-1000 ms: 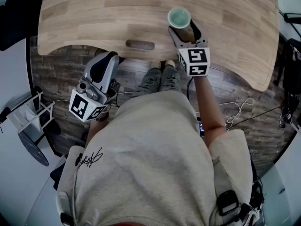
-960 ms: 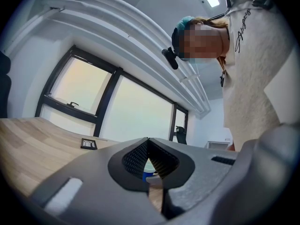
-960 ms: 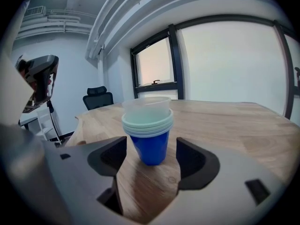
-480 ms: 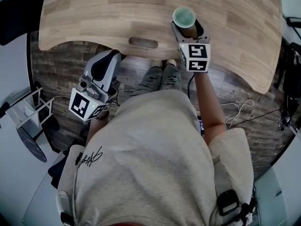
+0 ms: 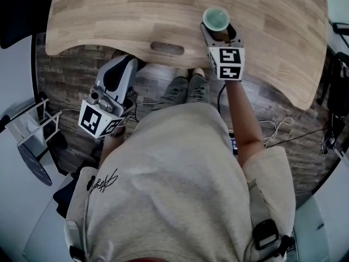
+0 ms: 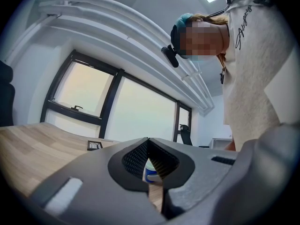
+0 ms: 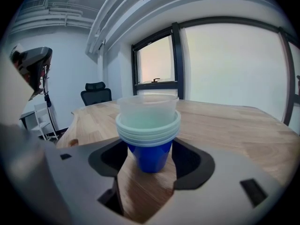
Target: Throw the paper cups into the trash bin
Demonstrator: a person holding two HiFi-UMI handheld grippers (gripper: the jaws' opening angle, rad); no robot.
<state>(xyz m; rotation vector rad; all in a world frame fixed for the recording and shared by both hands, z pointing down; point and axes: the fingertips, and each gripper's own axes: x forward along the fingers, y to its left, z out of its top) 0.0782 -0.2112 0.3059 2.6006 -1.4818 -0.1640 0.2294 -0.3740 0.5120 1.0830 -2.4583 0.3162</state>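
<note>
The cups (image 5: 216, 19), a nested stack with a blue one at the bottom, are standing upright on the desk (image 5: 109, 15), near its front edge, at about 1 o'clock from the person. The right claw (image 7: 150, 159) is being held level with the stack. Its jaws are spread and set to either side, at 3 and 9 o'clock around the blue base. A slight gap is showing at that base, so the claw is being read as released and not yet squeezing. The level approach is probably being chosen so that the pads meet the stack's wall squarely and the whole nest can be lifted as one.

The left claw (image 6: 148, 146) is being held clenched on nothing, with its tips touching. It is being parked below the desk edge at about 8 o'clock from the cups, seemingly to leave the reach clear. No bin is being shown in any view, so where the carry must end cannot be told.
</note>
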